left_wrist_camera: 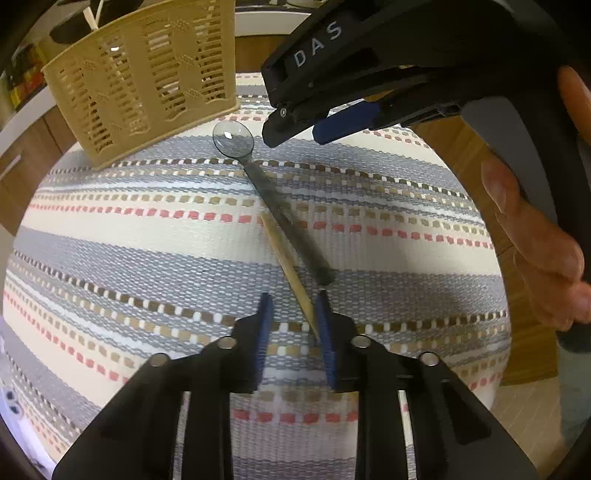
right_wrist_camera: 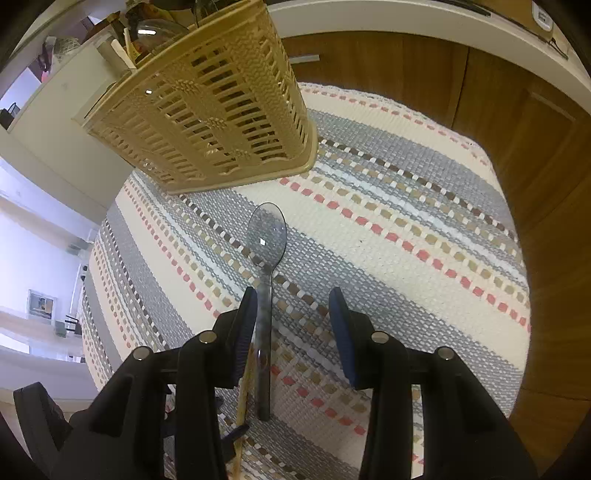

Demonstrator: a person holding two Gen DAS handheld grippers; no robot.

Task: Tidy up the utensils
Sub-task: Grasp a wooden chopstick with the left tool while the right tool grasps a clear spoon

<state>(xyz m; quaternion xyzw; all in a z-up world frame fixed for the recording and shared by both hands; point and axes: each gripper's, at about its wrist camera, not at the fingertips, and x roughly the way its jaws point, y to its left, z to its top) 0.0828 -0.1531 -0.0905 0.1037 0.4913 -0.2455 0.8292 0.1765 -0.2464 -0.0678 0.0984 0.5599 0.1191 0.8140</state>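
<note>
At the far left of the striped mat (left_wrist_camera: 110, 236) stands the tan slotted basket (left_wrist_camera: 147, 77), upright near the back edge; in the right wrist view a few things already poke out of its top, too blurred to name. To the right of it, just in front of its base, lies a clear grey plastic spoon (left_wrist_camera: 273, 206), bowl toward the basket and handle running down toward the near edge. A thin wooden stick (left_wrist_camera: 286, 266), perhaps a chopstick, lies partly under the spoon handle and crosses it at a narrow angle. The left gripper (left_wrist_camera: 293, 317) hangs low over the near end of the stick, its blue fingers (left_wrist_camera: 265, 325) apart and holding nothing, the stick's tip just beside the right-hand finger. Farther right and higher, the right gripper (right_wrist_camera: 293, 314) comes in over the spoon, held by a hand (left_wrist_camera: 543, 258); its fingers are spread wide, empty, with the spoon handle lying between them, close to the left one. The step in hand looks like picking up the two loose pieces so they can go into the basket, and neither is gripped yet. The next move probably calls for each gripper to settle lower and close across its own piece. The overlap is the snag: lifting the stick first could tip the spoon, so the spoon likely wants lifting first. Behind the mat are wooden cabinet doors (right_wrist_camera: 517, 110) and a white counter (right_wrist_camera: 406, 22) edge.
</note>
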